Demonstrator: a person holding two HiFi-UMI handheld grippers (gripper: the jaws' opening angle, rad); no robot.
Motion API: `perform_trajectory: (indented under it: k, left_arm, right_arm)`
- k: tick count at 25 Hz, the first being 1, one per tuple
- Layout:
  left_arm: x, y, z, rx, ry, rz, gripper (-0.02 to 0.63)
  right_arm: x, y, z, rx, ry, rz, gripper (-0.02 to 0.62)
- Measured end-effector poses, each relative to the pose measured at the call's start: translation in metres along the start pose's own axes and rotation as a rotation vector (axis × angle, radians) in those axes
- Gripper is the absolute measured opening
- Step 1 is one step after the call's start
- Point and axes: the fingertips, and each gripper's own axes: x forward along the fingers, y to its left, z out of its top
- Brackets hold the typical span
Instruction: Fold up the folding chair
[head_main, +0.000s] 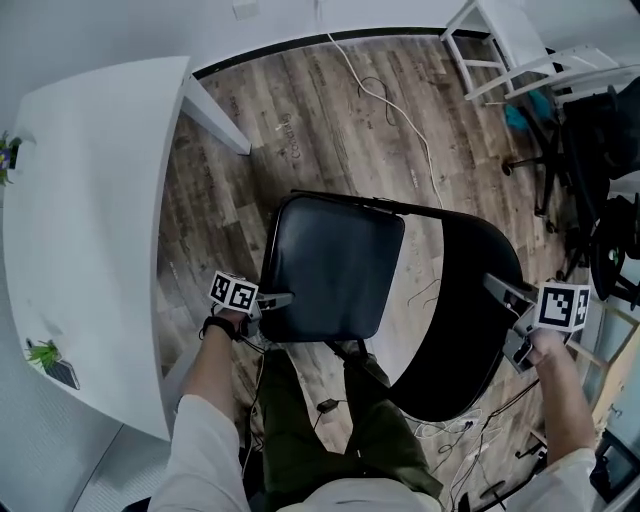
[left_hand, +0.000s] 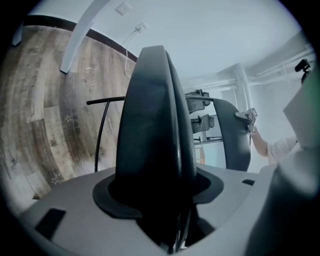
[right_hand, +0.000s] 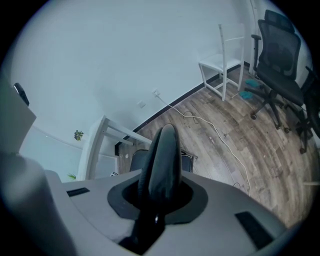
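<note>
Sleeved arms (head_main: 215, 440) are working the folding chair (head_main: 350, 240), open on the floor (head_main: 330, 110) by the table's (head_main: 90, 200) edge, left gripper (head_main: 275, 298) and right gripper (head_main: 503, 293) flanking it. Left gripper view: jaws are pinching the seat's (left_hand: 155, 125) corner. Right gripper view: jaws are clamping the backrest's (right_hand: 162, 160) rim. Folding is seemingly just starting; next, the seat likely needs swinging up.
</note>
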Motion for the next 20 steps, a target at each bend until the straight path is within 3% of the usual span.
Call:
perform_trajectory:
  k: [3,7,20]
  left_arm:
    - [0.004,-0.013,-0.001,0.002,0.004,0.031,0.273]
    - [0.009,-0.03,-0.001,0.007,0.005,0.069,0.272]
    - [0.021,-0.073,-0.003,0.025,0.007,0.185,0.277]
  right_arm:
    - [-0.009,-0.003,-0.002,0.028,0.001,-0.018,0.074]
    - [-0.03,-0.021,-0.001,0.008,0.025,-0.156,0.074]
    - [-0.048,-0.006,0.0,0.019,0.033,-0.193,0.078]
